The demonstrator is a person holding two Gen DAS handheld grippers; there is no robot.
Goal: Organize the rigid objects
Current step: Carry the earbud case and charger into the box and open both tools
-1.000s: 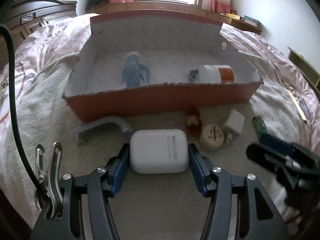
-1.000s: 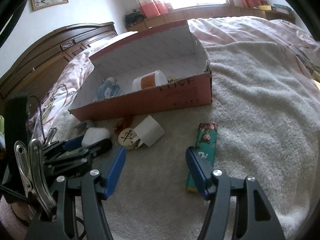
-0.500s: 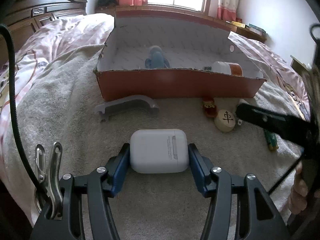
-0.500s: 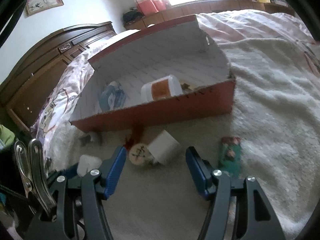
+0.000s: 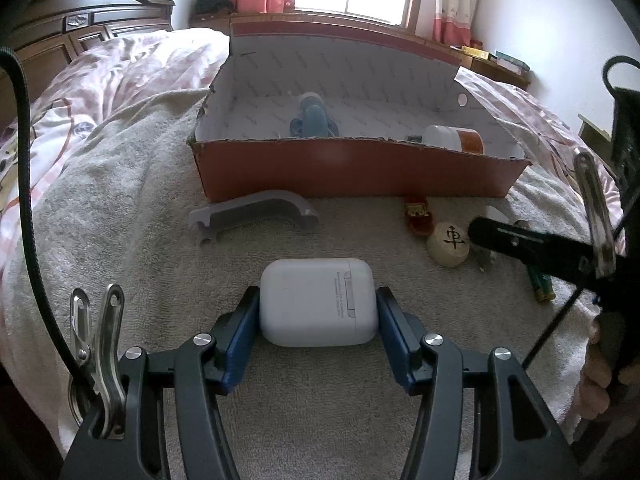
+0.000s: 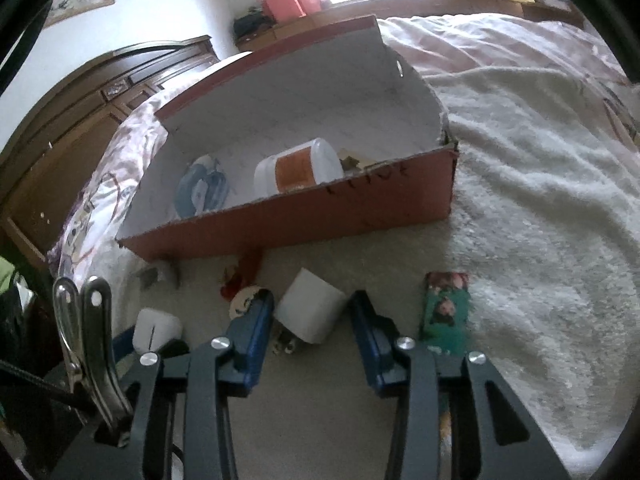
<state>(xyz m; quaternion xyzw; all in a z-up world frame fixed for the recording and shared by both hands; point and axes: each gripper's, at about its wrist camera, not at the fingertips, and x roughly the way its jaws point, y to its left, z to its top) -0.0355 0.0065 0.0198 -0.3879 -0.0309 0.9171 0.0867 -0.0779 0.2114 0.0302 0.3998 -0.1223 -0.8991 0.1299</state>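
My left gripper [image 5: 318,316] is shut on a white earbud case [image 5: 318,300], held low over the beige towel in front of the red cardboard box [image 5: 360,172]. In the right wrist view my right gripper [image 6: 312,320] straddles a white charger cube [image 6: 310,312] lying on the towel. Its jaws are closing; the left pad is at the cube and a thin gap shows at the right pad. The box [image 6: 320,216] holds a blue item [image 6: 202,192] and a white jar with an orange label [image 6: 300,168].
On the towel before the box lie a grey curved bracket [image 5: 252,212], a small red figure [image 5: 418,216], a round wooden chess piece [image 5: 448,242] and a green patterned stick [image 6: 446,308]. A pink quilt and dark wooden furniture surround the towel.
The right gripper moved left from beside the green stick to the charger cube and its jaws narrowed around it. The left gripper, still gripping the case, drew back a little from the box.
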